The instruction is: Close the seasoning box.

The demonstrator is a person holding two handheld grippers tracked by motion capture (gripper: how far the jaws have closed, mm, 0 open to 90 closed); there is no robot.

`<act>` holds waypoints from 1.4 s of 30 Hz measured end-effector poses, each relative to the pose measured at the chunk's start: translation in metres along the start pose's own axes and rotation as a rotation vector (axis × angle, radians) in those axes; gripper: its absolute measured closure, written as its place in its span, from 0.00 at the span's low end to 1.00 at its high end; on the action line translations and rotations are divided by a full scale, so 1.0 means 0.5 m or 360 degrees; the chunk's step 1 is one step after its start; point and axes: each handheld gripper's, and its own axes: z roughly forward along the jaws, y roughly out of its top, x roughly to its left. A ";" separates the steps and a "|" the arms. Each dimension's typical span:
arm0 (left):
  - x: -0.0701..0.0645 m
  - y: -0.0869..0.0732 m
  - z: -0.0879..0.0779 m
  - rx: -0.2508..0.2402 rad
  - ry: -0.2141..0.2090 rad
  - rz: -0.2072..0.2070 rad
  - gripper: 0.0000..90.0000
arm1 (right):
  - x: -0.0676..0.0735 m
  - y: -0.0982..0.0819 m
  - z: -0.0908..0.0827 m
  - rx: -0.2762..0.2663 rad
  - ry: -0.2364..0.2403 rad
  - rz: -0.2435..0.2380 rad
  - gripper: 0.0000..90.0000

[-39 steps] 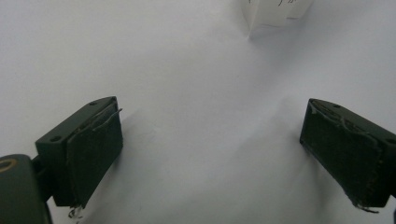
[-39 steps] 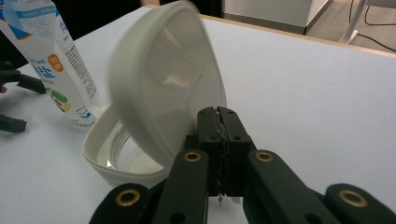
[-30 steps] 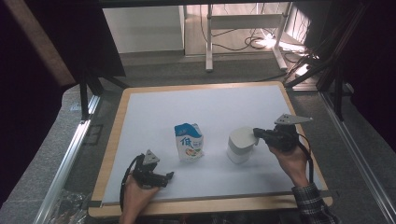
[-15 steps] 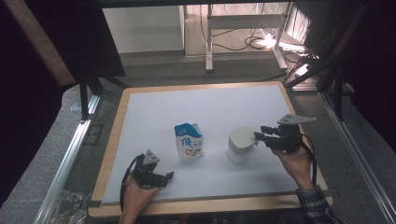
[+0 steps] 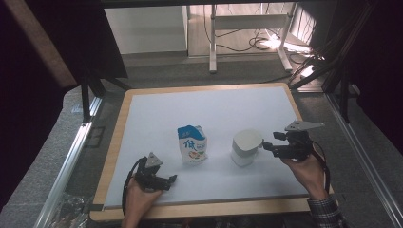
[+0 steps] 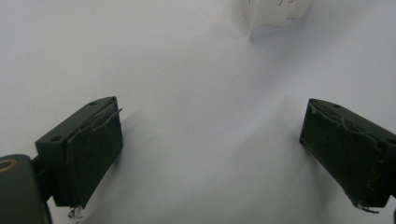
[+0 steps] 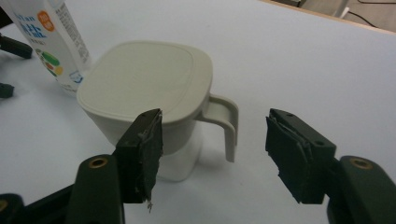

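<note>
The white tabletop sits inside its wooden frame with two things near the middle. A blue-and-white milk pouch stands upright on the left, and a cream lidded cup stands to its right, handle pointing right toward the person's right hand. The two stand near each other but apart.

As I see it, the main risk lies at the cup. It looks light, its lid merely sits on top, and it stands free on the smooth sheet. If the right claw pushes in crooked, one pad could strike the cup wall or catch under the lid rim instead of passing the handle, shoving the cup left into the pouch or tipping it over. A pinch that catches only the thin handle loop could let the cup swing and shed its lid once lifted. The soft pouch would topple at the slightest nudge.

The right claw has just been opening and now stands spread. In the right gripper view its left pad is in front of the cup's wall just below the lid rim, while the other stands clear on the far side of the handle. The handle lies between them, unpressed, so nothing is gripped.

The left claw rests low at the near left edge, spread wide over bare sheet, holding and touching nothing, well away from the pouch.
</note>
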 end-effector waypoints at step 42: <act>0.000 0.000 0.000 -0.0003 0.0001 0.0000 0.06 | 0.004 -0.155 0.050 0.0155 -0.0096 0.0019 0.07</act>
